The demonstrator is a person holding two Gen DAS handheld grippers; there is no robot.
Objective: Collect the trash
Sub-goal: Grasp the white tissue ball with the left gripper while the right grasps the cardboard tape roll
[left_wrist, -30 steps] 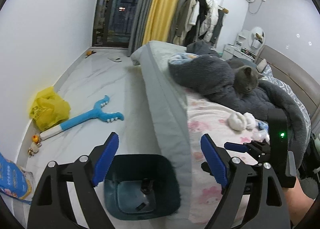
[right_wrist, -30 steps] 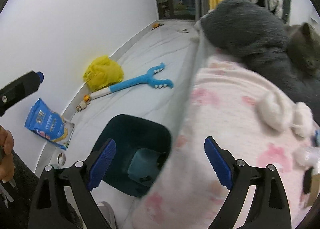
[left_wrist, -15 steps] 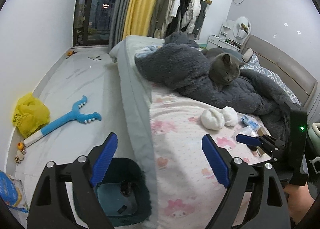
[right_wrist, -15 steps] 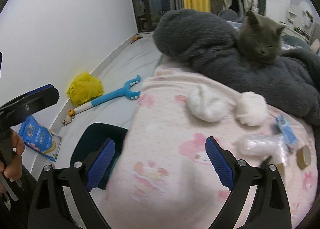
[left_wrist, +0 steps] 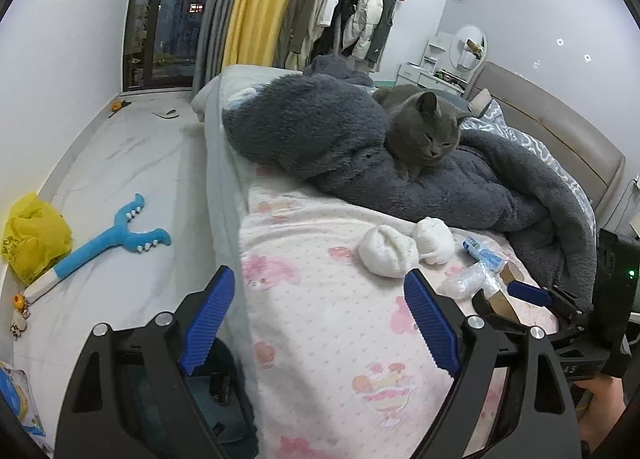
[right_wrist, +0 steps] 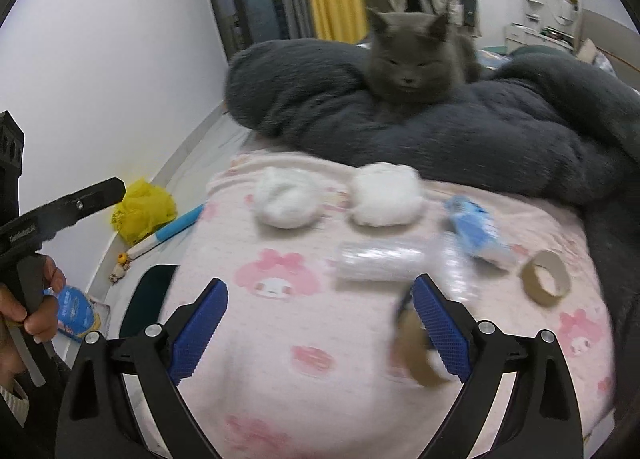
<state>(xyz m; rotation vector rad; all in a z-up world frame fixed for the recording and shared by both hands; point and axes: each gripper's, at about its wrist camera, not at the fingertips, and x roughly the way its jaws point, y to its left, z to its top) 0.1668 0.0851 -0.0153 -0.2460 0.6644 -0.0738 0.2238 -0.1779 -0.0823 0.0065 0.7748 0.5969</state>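
Right claw (right_wrist: 320,323) spread wide, empty, above pink blanket (right_wrist: 304,343). Left claw (left_wrist: 320,319) likewise wide. Just ahead: plastic wrap (right_wrist: 380,261), two tissue wads (right_wrist: 286,197), blue wrapper (right_wrist: 478,235), tape ring (right_wrist: 546,273) (bin (left_wrist: 224,387) on floor beside bed).

Two white wads (right_wrist: 286,197) (right_wrist: 386,199), two cardboard rings (right_wrist: 546,273) (right_wrist: 418,351), one cat (right_wrist: 412,59).

Two white tissue wads (right_wrist: 285,199) (right_wrist: 386,195) lie side by side on the pink blanket. Nearer sit a crumpled clear plastic wrap (right_wrist: 380,259), a blue-and-white wrapper (right_wrist: 476,235) and a cardboard tape ring (right_wrist: 546,273); a blurred brown piece (right_wrist: 416,351), perhaps cardboard, lies nearest.
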